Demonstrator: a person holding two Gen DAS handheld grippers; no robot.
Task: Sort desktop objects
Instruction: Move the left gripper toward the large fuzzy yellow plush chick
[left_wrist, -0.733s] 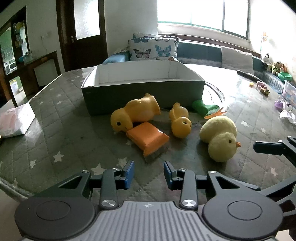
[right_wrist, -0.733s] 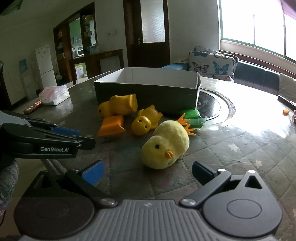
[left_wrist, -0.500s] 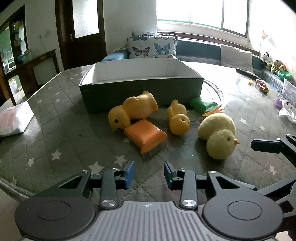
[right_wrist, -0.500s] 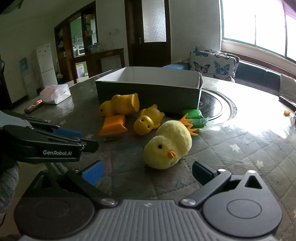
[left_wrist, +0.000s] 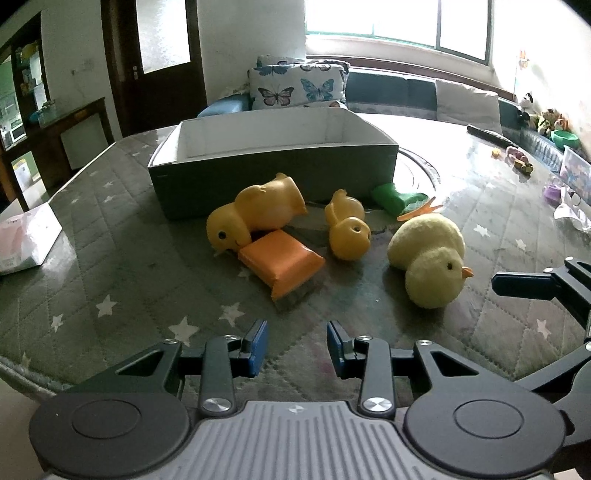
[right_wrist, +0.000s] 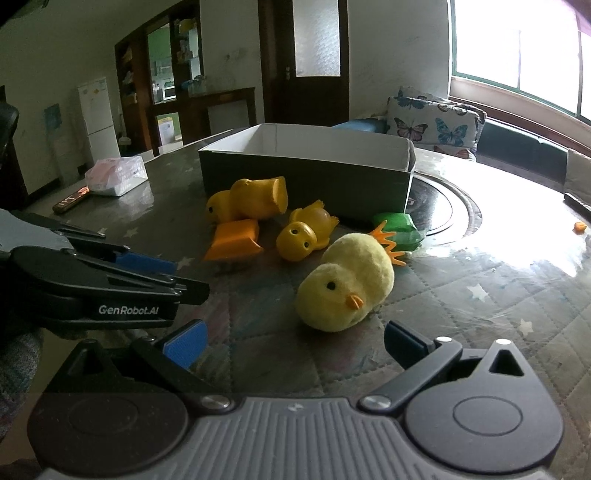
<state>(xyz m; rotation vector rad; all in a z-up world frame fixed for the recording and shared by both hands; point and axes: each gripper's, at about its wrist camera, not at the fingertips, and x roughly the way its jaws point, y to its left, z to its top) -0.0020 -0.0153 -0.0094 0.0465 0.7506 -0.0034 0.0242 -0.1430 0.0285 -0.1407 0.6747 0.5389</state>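
An open dark green box (left_wrist: 273, 166) stands on the table; it also shows in the right wrist view (right_wrist: 306, 173). In front of it lie a large rubber duck (left_wrist: 255, 216), an orange packet (left_wrist: 282, 262), a small rubber duck (left_wrist: 347, 230), a green packet (left_wrist: 393, 197) and a plush chick (left_wrist: 430, 256). My left gripper (left_wrist: 297, 345) is open and empty, just short of the orange packet. My right gripper (right_wrist: 291, 345) is open wide and empty, just short of the plush chick (right_wrist: 347, 282). The left gripper also shows at the left of the right wrist view (right_wrist: 147, 271).
A pink tissue pack (right_wrist: 116, 175) and a remote (right_wrist: 70, 199) lie at the table's left. A round glass turntable (right_wrist: 443, 210) sits right of the box. Small toys and wrappers (left_wrist: 569, 195) lie at the far right. The table edge runs just below both grippers.
Both grippers have moved slightly closer to the objects. Both stay open. Nothing on the table has moved.
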